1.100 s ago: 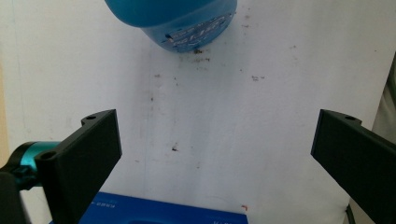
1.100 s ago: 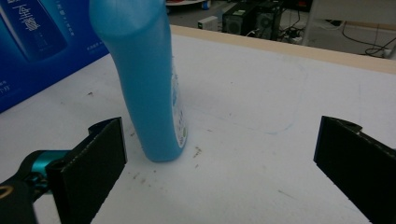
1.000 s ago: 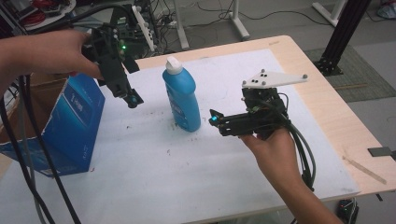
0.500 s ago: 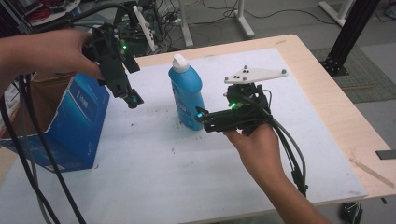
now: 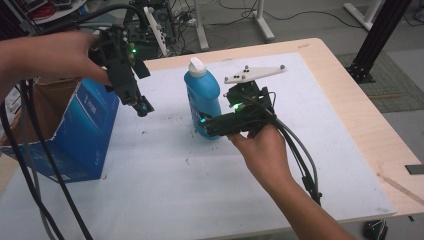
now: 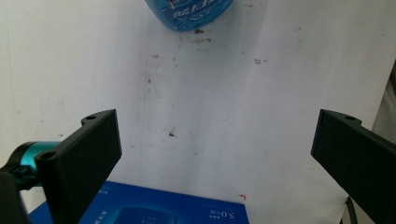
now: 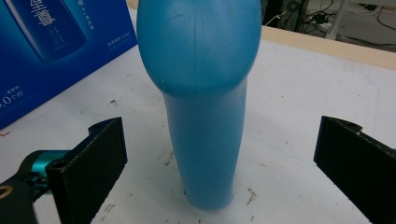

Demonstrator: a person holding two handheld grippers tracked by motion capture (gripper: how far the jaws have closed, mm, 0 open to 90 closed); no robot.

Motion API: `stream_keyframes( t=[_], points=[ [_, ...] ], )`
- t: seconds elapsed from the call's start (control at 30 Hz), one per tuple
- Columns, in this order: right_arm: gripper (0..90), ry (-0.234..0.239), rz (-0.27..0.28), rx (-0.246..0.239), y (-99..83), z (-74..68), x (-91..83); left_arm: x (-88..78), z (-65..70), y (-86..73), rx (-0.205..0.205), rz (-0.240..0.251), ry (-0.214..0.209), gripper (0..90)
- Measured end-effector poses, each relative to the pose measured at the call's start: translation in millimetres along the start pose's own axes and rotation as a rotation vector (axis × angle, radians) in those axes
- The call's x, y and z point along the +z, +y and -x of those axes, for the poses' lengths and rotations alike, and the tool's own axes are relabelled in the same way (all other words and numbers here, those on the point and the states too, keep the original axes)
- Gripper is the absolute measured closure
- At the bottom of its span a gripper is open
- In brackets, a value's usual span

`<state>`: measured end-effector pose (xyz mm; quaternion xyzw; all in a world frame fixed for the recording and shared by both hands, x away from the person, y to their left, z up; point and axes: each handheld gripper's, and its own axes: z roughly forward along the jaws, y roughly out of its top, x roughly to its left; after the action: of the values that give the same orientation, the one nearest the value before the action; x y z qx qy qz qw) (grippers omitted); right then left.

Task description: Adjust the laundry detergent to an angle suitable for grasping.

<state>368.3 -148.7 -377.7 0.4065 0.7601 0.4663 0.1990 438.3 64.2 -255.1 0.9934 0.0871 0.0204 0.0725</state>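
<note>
A blue plastic bottle (image 5: pixel 202 97) with a white cap stands upright on the white mat in the middle of the table. My right gripper (image 5: pixel 204 125) is open at the bottle's base, and in the right gripper view the bottle (image 7: pixel 203 93) stands between the two wide-apart jaws without touching them. My left gripper (image 5: pixel 142 107) hangs open above the mat, to the left of the bottle and beside the blue box. In the left gripper view the bottle's bottom (image 6: pixel 189 11) shows at the top edge, far beyond the open jaws.
An open blue cardboard box (image 5: pixel 82 132) stands at the table's left edge; its printed side (image 7: pixel 51 46) is close behind the bottle and its top edge (image 6: pixel 154 210) lies under my left jaws. The white mat (image 5: pixel 165 185) has small dark specks. Cables trail from both grippers.
My right gripper has moved left across the mat up to the bottle, so that its jaws now flank the bottle's base. The left gripper has hardly moved.
</note>
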Motion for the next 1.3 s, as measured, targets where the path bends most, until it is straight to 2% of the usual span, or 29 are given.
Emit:
stream_keyframes(
  t=[0.43, 0.67, 0.83, 0.93, 1.2, 1.23, 1.3],
  points=[
    [1.6, 0.004, -0.042, 0.006, 5.5, -3.2, 26.7, 0.2, -3.1, -4.7, -0.006, -0.003, -0.006, 1.7],
    [1.7, -0.001, -0.029, 0.006, 5.9, -5.7, 36.1, 1.5, -4.2, -7.9, -0.015, 0.001, -0.007, 1.7],
    [1.9, -0.01, -0.02, 0.025, 5.9, -5.3, 38.9, 1.6, -4.3, -9.7, -0.017, 0.002, -0.006, 1.6],
    [3.6, -0.008, -0.011, 0.018, 6.0, -5.5, 38.8, 1.0, -4.5, -10.5, -0.018, 0.004, -0.005, 1.7],
    [7.9, -0.006, -0.004, 0.039, 5.9, -4.9, 41.5, 1.5, -4.0, -10.2, -0.017, 0.004, -0.006, 1.7],
    [14.4, 0.017, 0.004, 0.039, 5.9, -5.1, 41.9, 1.7, -4.0, -10.2, -0.017, 0.007, -0.006, 1.7],
    [14.5, 0.016, 0.003, 0.044, 5.7, -6.1, 43.2, 1.6, -4.0, -10.1, -0.018, 0.007, -0.007, 1.7]
  ],
)
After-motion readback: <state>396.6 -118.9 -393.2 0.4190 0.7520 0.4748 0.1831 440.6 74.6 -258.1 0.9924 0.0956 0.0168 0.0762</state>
